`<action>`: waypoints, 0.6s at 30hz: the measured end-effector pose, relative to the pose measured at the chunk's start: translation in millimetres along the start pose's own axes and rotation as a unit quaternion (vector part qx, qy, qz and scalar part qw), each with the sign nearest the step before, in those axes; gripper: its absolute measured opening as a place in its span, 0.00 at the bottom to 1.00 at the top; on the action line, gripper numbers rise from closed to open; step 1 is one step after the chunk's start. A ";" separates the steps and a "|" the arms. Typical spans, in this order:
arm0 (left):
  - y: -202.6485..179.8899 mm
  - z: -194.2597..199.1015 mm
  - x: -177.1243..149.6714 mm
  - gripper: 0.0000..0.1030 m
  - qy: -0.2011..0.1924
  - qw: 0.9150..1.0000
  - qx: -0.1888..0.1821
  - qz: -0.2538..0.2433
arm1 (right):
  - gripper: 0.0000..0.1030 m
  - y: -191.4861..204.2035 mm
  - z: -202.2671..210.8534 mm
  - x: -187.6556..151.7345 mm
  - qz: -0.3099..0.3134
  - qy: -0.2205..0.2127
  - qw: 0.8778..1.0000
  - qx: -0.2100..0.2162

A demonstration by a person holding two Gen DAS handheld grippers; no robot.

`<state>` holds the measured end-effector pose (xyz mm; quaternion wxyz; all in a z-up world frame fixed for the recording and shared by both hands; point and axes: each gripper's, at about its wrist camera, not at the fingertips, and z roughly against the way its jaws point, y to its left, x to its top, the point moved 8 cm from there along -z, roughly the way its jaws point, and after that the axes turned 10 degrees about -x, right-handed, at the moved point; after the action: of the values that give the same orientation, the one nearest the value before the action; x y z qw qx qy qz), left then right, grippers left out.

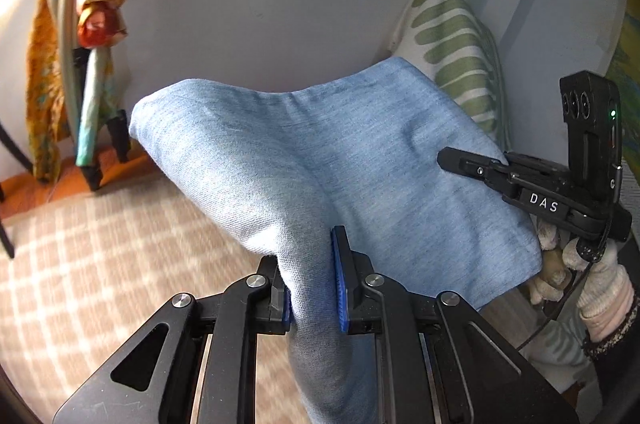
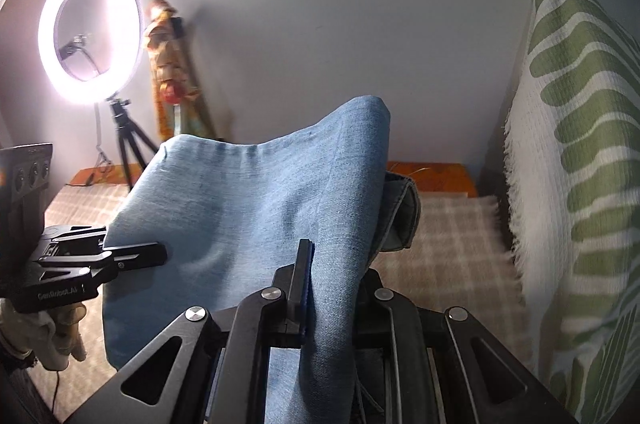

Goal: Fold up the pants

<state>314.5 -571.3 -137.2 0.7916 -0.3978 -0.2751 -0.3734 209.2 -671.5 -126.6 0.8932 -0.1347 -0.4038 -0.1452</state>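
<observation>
Light blue denim pants (image 1: 304,160) hang in the air between both grippers, sagging in the middle. My left gripper (image 1: 312,288) is shut on a bunched fold of the pants at the bottom of the left wrist view. My right gripper (image 2: 328,288) is shut on another fold of the pants (image 2: 256,208); its right finger is hidden under the cloth. Each gripper shows in the other's view: the right one (image 1: 452,158) at the right, the left one (image 2: 156,252) at the left, both against the cloth. A darker hem (image 2: 404,216) hangs behind.
A beige checked bedcover (image 1: 80,264) lies below, also in the right wrist view (image 2: 448,240). A green and white leaf-patterned pillow (image 2: 580,144) stands at the right against the grey wall. A lit ring light on a tripod (image 2: 92,36) and hanging orange scarves (image 1: 96,4) stand at the left.
</observation>
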 end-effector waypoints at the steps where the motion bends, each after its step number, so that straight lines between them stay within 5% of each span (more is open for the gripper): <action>1: 3.4 -5.6 2.5 0.14 0.001 1.000 0.002 0.002 | 0.11 -3.1 -7.9 2.0 0.002 0.001 1.000 -0.003; 14: 48.2 -69.8 4.6 0.14 0.039 0.998 0.052 0.006 | 0.12 -24.6 -108.7 -6.1 0.016 0.044 0.998 -0.034; 18: 54.5 -73.3 1.7 0.21 0.052 0.996 0.072 0.010 | 0.23 -35.6 -121.0 -9.8 0.010 0.057 0.996 -0.070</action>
<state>369.8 -611.1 -198.0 0.8351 -0.3229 -0.2554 -0.3648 272.5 -746.1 -206.9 0.9046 -0.1927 -0.3394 -0.1715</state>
